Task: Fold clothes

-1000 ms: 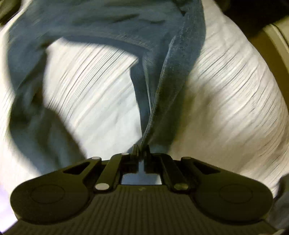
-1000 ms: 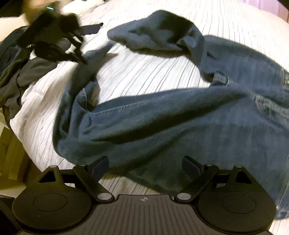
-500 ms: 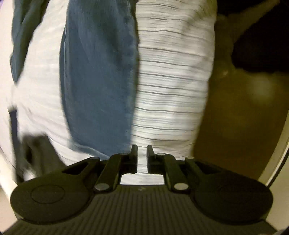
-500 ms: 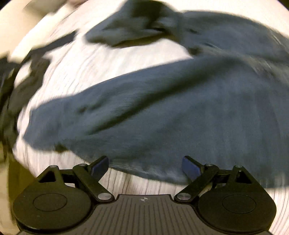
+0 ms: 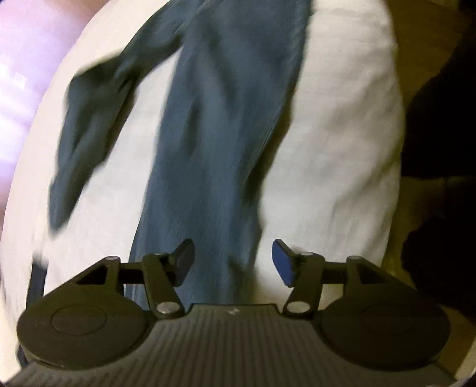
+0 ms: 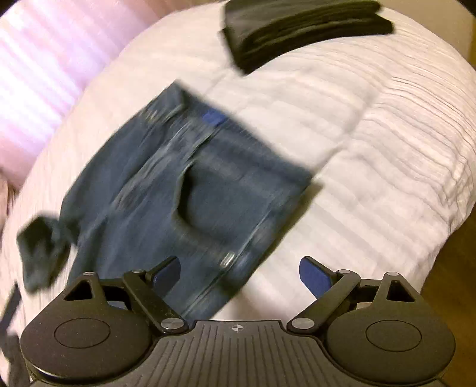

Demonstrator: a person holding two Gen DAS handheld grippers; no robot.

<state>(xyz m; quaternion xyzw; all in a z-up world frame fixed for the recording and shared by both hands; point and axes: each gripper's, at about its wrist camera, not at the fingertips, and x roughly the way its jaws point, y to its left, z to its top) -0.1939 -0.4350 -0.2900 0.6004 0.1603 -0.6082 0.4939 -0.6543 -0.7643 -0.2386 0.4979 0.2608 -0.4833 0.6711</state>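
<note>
A pair of blue jeans lies on a white striped bed cover (image 6: 372, 125). In the left wrist view one long leg (image 5: 220, 143) runs away from me, and the other leg (image 5: 86, 125) bends off to the left. My left gripper (image 5: 233, 262) is open and empty, just above the near end of the long leg. In the right wrist view the waist and pocket part of the jeans (image 6: 193, 190) lies spread out. My right gripper (image 6: 239, 274) is open and empty over its near edge. Both views are blurred.
A stack of folded dark clothes (image 6: 303, 26) sits at the far end of the bed. A dark loose piece (image 6: 38, 253) lies at the left. The bed edge drops to a brown floor (image 6: 452, 268) on the right. Pink bedding (image 6: 44, 74) is at the left.
My left gripper let go of the jeans leg and opened wide; the leg now lies flat. Both cameras swung; the right one now looks at the waist end and the folded stack.
</note>
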